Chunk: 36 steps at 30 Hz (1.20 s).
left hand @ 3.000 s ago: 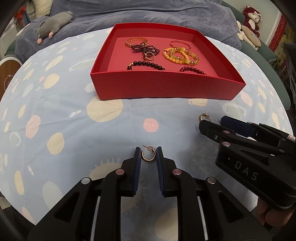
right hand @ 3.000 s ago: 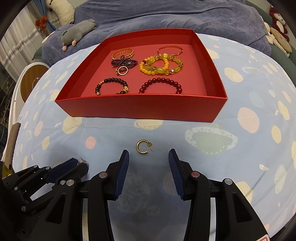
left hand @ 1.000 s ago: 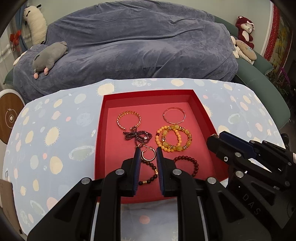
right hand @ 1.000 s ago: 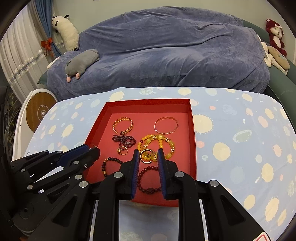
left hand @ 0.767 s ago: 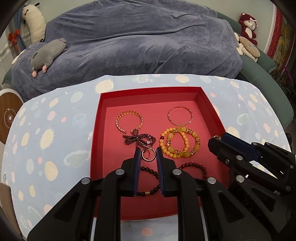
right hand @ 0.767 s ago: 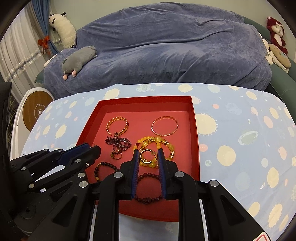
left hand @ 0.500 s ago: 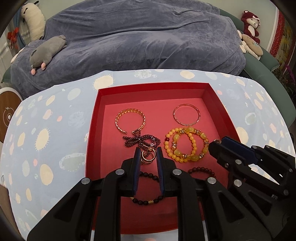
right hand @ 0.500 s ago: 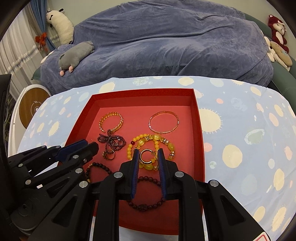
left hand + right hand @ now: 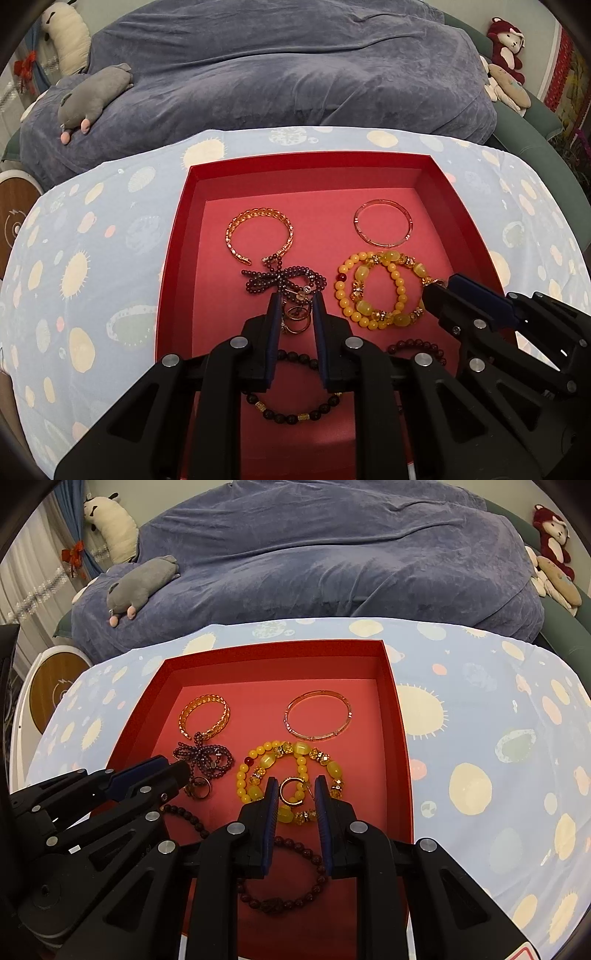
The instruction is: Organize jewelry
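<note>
The bench, under a spotted blue cloth, carries one red box with low walls. In the box lie six bracelets: a yellow beaded double loop, a gold chain cuff, a thin pink bangle, a purple beaded bow-shaped piece, a dark beaded one with gold spacers and a dark red beaded one. A ring lies below the purple piece.

Both claws hang over the box. The left claw is clamped on a gold hoop earring above the ring. The right claw is clamped on a second hoop earring above the yellow loop.
</note>
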Motion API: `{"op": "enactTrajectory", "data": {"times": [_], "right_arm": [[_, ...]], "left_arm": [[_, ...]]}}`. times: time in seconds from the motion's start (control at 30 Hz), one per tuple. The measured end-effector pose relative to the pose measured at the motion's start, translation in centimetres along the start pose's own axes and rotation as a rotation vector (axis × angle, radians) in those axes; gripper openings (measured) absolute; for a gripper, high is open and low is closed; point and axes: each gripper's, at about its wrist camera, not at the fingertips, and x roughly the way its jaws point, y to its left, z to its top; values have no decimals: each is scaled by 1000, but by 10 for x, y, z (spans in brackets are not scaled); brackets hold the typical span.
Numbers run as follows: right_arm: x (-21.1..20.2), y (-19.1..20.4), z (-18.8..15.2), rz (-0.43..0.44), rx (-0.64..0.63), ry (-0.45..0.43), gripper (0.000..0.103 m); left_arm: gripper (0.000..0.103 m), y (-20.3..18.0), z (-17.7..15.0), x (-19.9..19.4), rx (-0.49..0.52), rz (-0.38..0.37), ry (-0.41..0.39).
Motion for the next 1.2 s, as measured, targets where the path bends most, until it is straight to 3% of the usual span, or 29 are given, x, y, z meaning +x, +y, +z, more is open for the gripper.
{"op": "enactTrajectory", "data": {"times": [0.1, 0.17, 0.2, 0.3, 0.43, 0.6, 0.93, 1.2], "right_arm": [[0, 1, -1, -6, 3, 1, 20], [0, 2, -1, -9, -1, -1, 20], [-1, 2, -1, -15, -2, -3, 22], [-4, 2, 0, -26, -3, -5, 25], [-12, 1, 0, -45, 3, -21, 40], [-28, 1, -2, -66, 14, -43, 48], [-61, 6, -21, -89, 30, -68, 61], [-87, 10, -44, -112, 28, -82, 64]], "left_arm": [[19, 0, -1, 0, -3, 7, 4], [28, 1, -1, 0, -8, 18, 5], [38, 1, -1, -1, -11, 27, 0], [48, 5, -1, -5, -26, 55, -15], [50, 12, -1, -12, -48, 64, -21], [63, 18, -2, -27, -69, 92, -44], [67, 20, -19, -61, -74, 107, -66], [70, 18, -42, -85, -84, 111, -71]]}}
